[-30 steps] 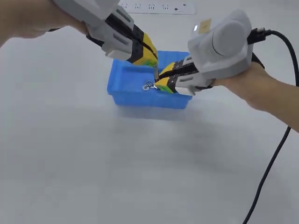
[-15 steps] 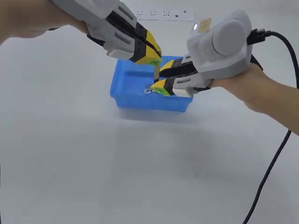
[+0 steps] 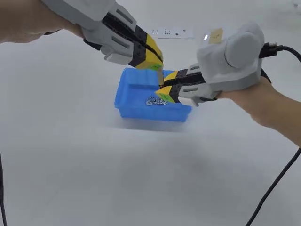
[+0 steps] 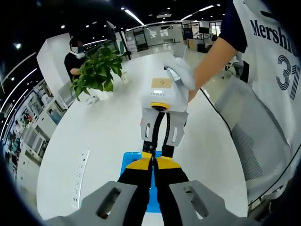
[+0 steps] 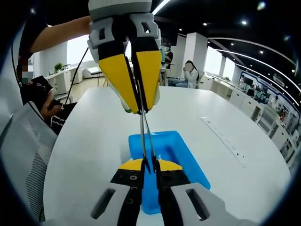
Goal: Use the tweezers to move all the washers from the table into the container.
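- L gripper (image 3: 154, 62) is clamping shut on top end of tweezers (image 5: 143, 127), pointing them down.
- R gripper (image 5: 149, 165) is pinching the tweezer legs near tips, jaws nearly closed.
- Some washers (image 3: 156, 101) are lying inside blue container (image 3: 134, 87) on tabletop (image 3: 70, 155).

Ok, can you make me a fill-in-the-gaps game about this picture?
1. The container is coloured ____.
2. The washers lie inside the ____.
3. The left gripper pinches the thin metal ____.

Missing words: blue; container; tweezers.
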### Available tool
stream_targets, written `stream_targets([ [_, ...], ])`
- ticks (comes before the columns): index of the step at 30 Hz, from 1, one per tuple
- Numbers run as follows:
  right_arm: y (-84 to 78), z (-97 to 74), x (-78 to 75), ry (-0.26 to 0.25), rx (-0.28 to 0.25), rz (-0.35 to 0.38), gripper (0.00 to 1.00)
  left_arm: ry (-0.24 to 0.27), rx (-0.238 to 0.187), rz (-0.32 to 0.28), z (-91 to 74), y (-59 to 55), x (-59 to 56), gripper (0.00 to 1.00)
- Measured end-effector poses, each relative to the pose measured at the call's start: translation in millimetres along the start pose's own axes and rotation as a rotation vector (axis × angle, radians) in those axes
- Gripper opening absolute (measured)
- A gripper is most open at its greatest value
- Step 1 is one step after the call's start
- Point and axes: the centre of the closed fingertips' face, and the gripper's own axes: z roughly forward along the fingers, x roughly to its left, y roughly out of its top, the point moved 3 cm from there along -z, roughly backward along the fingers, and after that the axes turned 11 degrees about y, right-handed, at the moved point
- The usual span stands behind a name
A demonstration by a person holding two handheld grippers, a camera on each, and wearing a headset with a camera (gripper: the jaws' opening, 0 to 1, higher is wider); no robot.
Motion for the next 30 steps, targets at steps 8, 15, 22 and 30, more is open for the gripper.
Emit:
stream_targets([
  [8,10.1,-23.2,35.6,0.008,0.001,-0.015,0.09,-0.021,-0.001,0.020,-27.2,6.3,-25.0,0.06],
  [15,-7.7,-25.1,63.1,0.028,0.095,-0.003,0.08,-0.029,0.010,-0.019,-21.7,-8.9,-58.1,0.06],
  [22,-39.7,-19.0,80.6,0.062,0.234,-0.018,0.08,0.003,0.039,-0.093,1.4,-42.3,-92.0,0.06],
  [30,-55.4,-3.5,81.4,0.091,0.295,-0.028,0.08,-0.005,0.078,-0.165,14.4,-70.1,-99.3,0.06],
])
